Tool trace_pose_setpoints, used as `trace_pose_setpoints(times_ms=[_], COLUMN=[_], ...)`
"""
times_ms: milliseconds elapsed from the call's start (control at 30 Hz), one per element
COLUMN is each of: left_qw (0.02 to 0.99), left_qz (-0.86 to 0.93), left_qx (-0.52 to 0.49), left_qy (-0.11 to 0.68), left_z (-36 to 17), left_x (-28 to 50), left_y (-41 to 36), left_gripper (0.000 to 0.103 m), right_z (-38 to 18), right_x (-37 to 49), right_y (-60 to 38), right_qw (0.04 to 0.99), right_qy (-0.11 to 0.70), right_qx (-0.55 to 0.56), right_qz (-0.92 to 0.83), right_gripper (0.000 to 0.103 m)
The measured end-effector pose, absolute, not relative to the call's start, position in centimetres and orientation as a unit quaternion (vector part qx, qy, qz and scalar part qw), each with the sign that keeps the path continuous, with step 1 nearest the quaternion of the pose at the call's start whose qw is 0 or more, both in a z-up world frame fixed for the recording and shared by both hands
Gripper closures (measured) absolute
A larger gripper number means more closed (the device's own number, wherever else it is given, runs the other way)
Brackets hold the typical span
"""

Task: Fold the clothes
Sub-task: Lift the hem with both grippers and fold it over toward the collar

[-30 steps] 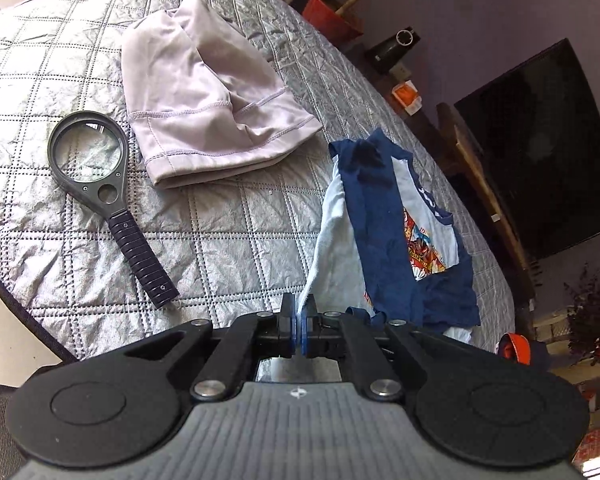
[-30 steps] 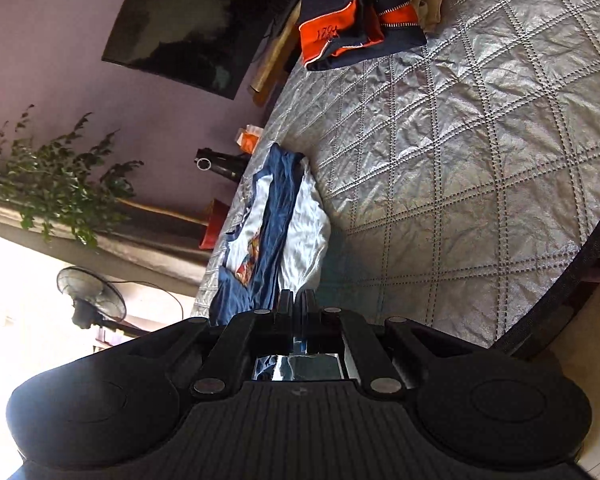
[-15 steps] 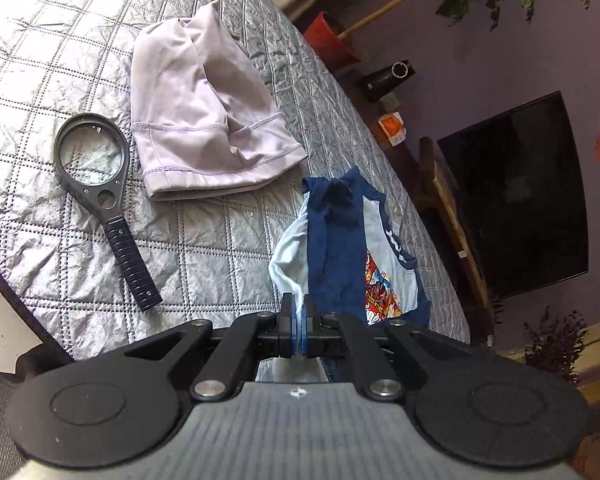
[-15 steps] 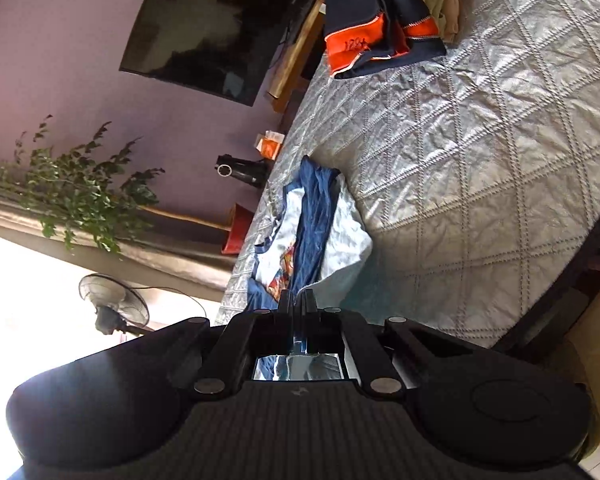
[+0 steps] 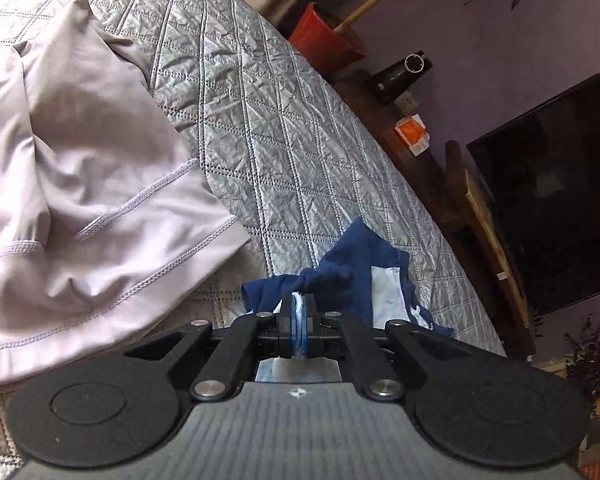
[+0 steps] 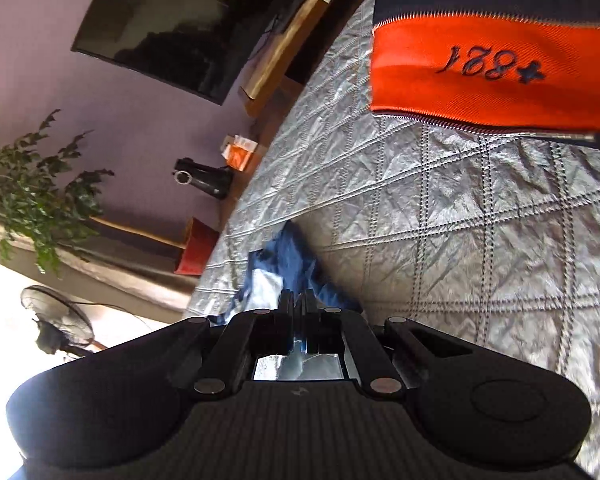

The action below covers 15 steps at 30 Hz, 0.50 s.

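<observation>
A small navy and light-blue shirt (image 5: 356, 268) lies bunched on the quilted silver bed cover (image 5: 276, 128). My left gripper (image 5: 298, 304) is shut on its light-blue edge, low over the cover. In the right wrist view the same shirt (image 6: 288, 268) runs away from my right gripper (image 6: 298, 300), which is shut on its other end. Most of the shirt is hidden behind the gripper bodies.
A folded pale lilac garment (image 5: 80, 192) lies close on the left. A dark jacket with an orange band (image 6: 492, 72) lies near the right gripper. A TV (image 5: 560, 192), wooden bench, red pot (image 5: 324, 36) and fan (image 6: 60, 328) stand beyond the bed edge.
Both grippers have moved forward and down over the bed with the shirt, which is now bunched short. The lilac garment and orange-banded jacket loom much closer; the magnifying glass has left the view.
</observation>
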<state>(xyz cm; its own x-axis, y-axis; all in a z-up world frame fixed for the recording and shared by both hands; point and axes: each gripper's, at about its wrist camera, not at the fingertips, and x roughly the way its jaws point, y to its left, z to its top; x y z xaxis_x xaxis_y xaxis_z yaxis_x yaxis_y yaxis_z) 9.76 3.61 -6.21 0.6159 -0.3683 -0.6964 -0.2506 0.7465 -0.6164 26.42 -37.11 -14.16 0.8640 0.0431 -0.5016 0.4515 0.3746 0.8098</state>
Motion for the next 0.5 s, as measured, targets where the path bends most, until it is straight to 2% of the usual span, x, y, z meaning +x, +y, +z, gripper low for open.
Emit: trace_pose_setpoints(times_ms=[133, 267, 400, 500], left_qw=[0.83, 0.837, 0.865, 0.878], left_qz=[-0.023, -0.014, -0.034, -0.091], left_qx=[-0.333, -0.342, -0.314, -0.275], left_qy=[0.446, 0.427, 0.391, 0.381], left_z=[-8.5, -7.8, -5.8, -4.7], left_x=[11.9, 12.3, 9.9, 7.5], left_y=[2.4, 3.9, 4.5, 3.1], left_gripper=[0.1, 0.096, 0.095, 0.095], right_z=[-16.3, -16.1, -12.9, -10.9], right_x=[29.8, 29.1, 26.9, 27.4], right_y=[-36.9, -37.2, -35.3, -30.5], right_qw=[0.816, 0.83, 0.877, 0.919], right_qy=[0.278, 0.255, 0.242, 0.283], right_qx=[0.483, 0.464, 0.351, 0.251], right_qz=[-0.154, -0.173, -0.219, -0.113], right_gripper=[0.095, 0.092, 0.091, 0.091])
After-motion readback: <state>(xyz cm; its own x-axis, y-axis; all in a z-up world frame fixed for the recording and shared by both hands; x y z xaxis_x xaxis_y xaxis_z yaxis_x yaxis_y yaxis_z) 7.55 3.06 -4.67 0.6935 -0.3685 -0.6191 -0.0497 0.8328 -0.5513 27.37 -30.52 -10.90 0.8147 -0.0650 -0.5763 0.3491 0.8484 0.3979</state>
